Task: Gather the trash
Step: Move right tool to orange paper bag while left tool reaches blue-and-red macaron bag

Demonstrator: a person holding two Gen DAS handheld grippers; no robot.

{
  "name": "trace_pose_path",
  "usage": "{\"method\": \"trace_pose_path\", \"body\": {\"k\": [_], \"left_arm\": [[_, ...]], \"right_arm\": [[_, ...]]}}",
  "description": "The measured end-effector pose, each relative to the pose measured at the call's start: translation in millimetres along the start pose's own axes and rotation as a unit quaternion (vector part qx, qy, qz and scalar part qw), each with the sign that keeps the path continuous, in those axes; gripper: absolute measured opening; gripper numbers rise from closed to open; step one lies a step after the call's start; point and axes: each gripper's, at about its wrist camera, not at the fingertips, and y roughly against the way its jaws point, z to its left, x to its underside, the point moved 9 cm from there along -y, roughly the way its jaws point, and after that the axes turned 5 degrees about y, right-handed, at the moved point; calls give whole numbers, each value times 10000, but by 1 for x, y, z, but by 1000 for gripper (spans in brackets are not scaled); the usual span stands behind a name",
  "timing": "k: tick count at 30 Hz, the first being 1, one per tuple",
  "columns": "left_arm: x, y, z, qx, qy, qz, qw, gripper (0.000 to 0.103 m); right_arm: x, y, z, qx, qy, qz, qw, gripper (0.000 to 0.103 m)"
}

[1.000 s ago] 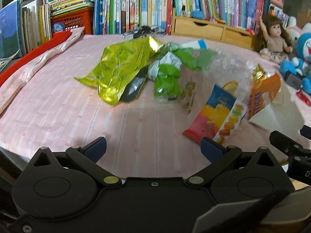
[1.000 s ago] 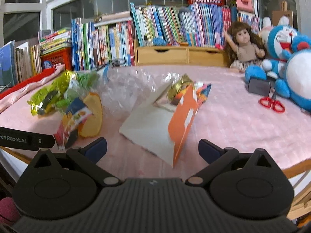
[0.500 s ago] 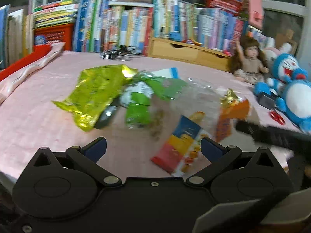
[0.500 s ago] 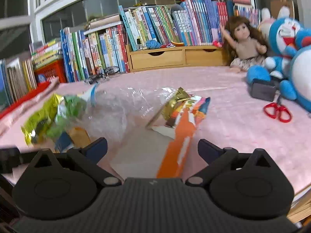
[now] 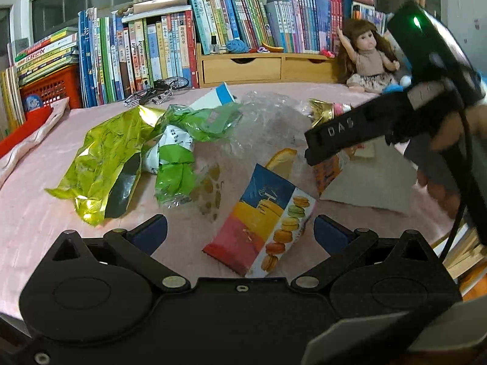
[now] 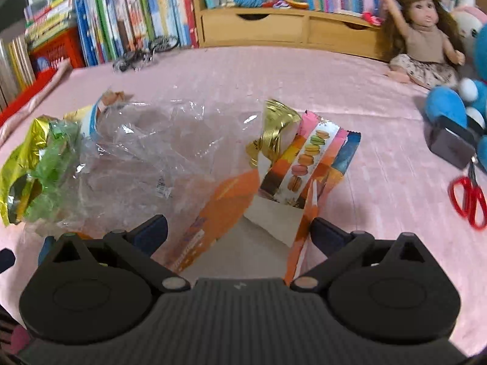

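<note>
Snack trash lies scattered on a pink tablecloth (image 5: 45,213). My left gripper (image 5: 240,234) is open, low over a macaron wrapper (image 5: 268,219) that lies between its fingers. Beyond are a yellow-green foil bag (image 5: 103,158), a green wrapper (image 5: 179,152) and crumpled clear plastic (image 5: 264,121). My right gripper (image 6: 239,232) is open over a torn orange paper bag (image 6: 231,206) that holds a second macaron wrapper (image 6: 307,164) and gold foil (image 6: 274,130). In the left wrist view, one of its black fingers (image 5: 341,133) crosses above that bag, held by a hand.
Red scissors (image 6: 468,197), a dark small box (image 6: 450,146) and a blue plush toy (image 6: 447,106) sit at the right. A doll (image 6: 423,39), wooden drawers (image 6: 274,27) and rows of books line the back. A toy bicycle (image 5: 158,91) stands at the back left.
The right gripper has moved forward and down over the orange bag, coming into the left wrist view. The left gripper has shifted right, closer to the macaron wrapper.
</note>
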Motion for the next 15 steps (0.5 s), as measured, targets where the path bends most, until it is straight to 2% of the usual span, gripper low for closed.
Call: {"method": "trace_pose_path", "body": {"k": [4, 8, 10, 11, 13, 14, 15], "left_arm": [[3, -6, -5, 63, -95, 48, 9999, 96], [6, -9, -6, -41, -179, -10, 9998, 95], [7, -11, -7, -62, -195, -13, 9998, 88], [7, -12, -8, -53, -176, 18, 9998, 81], [8, -14, -7, 19, -86, 92, 9999, 67], [8, -14, -6, 67, -16, 120, 9999, 61], [7, -13, -5, 105, 52, 129, 9998, 60]], "right_arm": [[7, 6, -8, -63, -137, -124, 9998, 92], [14, 9, -16, -206, -248, -229, 9992, 89], [14, 11, -17, -239, -275, -286, 9989, 83], [13, 13, -17, -198, -267, -326, 9989, 81], [10, 19, -17, -179, -298, -483, 9982, 68], [9, 22, -18, -211, -350, -548, 9977, 64], [8, 25, -19, -246, -417, -594, 9971, 58]]}}
